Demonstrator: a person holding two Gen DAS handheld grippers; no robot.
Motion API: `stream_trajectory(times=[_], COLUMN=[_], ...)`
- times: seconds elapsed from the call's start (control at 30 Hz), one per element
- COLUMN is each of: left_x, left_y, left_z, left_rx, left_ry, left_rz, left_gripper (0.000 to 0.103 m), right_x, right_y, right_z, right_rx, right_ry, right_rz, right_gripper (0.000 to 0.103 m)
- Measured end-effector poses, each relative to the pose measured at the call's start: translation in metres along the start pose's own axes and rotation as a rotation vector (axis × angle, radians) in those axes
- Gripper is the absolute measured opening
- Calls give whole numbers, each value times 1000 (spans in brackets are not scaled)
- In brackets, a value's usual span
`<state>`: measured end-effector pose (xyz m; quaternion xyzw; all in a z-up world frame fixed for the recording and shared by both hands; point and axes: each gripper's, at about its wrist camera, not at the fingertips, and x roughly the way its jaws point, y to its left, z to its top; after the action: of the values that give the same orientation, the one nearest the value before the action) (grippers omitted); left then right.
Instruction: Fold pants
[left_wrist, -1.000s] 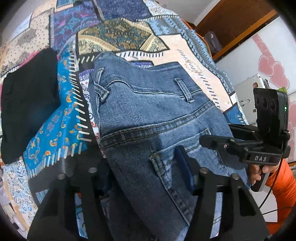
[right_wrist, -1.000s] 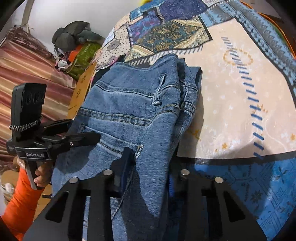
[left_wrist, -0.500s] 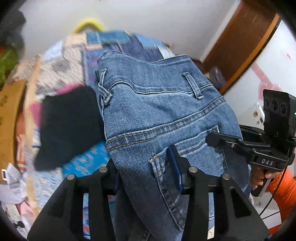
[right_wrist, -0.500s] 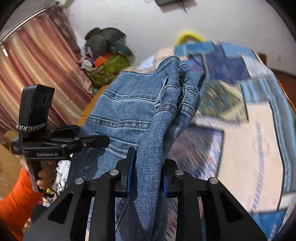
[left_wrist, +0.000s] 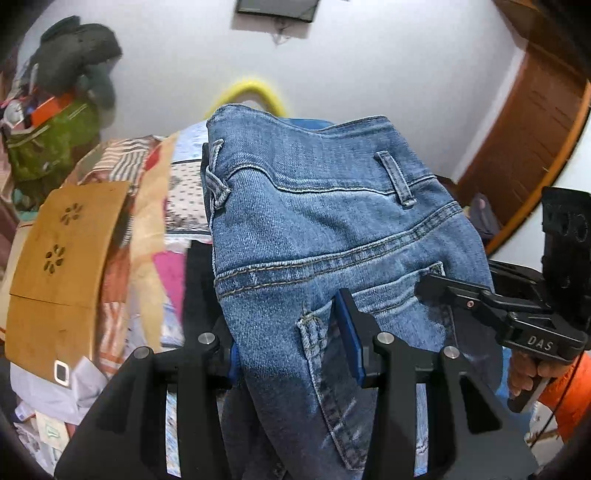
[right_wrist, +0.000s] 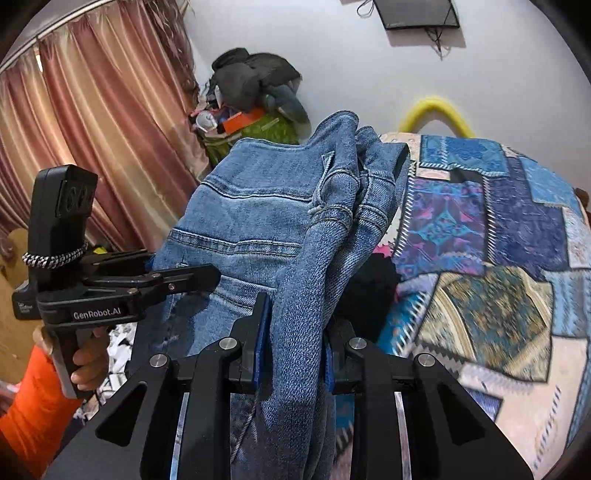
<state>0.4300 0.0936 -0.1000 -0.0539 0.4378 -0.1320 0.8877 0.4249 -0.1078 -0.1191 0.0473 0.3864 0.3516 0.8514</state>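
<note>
The blue jeans (left_wrist: 317, 229) hang in the air, waistband end up, held between both grippers. My left gripper (left_wrist: 291, 339) is shut on the denim near the back pocket. My right gripper (right_wrist: 295, 332) is shut on a bunched fold of the jeans (right_wrist: 258, 214). The right gripper also shows at the right of the left wrist view (left_wrist: 480, 299), touching the jeans' far edge. The left gripper shows at the left of the right wrist view (right_wrist: 177, 277), clamped on the other edge. The legs hang below, out of sight.
A patchwork bedspread (right_wrist: 498, 240) covers the bed below. A black garment (right_wrist: 369, 291) lies on it behind the jeans. A wooden board (left_wrist: 62, 266) and piled clothes (left_wrist: 66, 122) stand at the left. A wooden door (left_wrist: 535, 122) is at the right.
Both grippers have lifted the jeans up off the bed. The views have tilted from the bedspread toward the wall, and the jeans now hang free.
</note>
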Motion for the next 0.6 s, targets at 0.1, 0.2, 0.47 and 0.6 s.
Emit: stream_trajectory(times=[0.1, 0.2, 0.47, 0.6], left_x=[29, 59, 145, 184], left_y=[24, 39, 83, 92], left_z=[8, 12, 7, -8], left_rx=[-44, -57, -129, -115], left_ry=[16, 33, 111, 171], left_rz=[23, 52, 83, 113], left_gripper=[44, 44, 44, 44], right_x=[35, 65, 139, 173], right_y=[-7, -15, -44, -62], right_z=[11, 16, 12, -3], right_rx=[-2, 5, 44, 52], right_ry=[35, 74, 189, 283], right_rz=[-13, -29, -83, -116], right_gripper=[22, 22, 22, 23])
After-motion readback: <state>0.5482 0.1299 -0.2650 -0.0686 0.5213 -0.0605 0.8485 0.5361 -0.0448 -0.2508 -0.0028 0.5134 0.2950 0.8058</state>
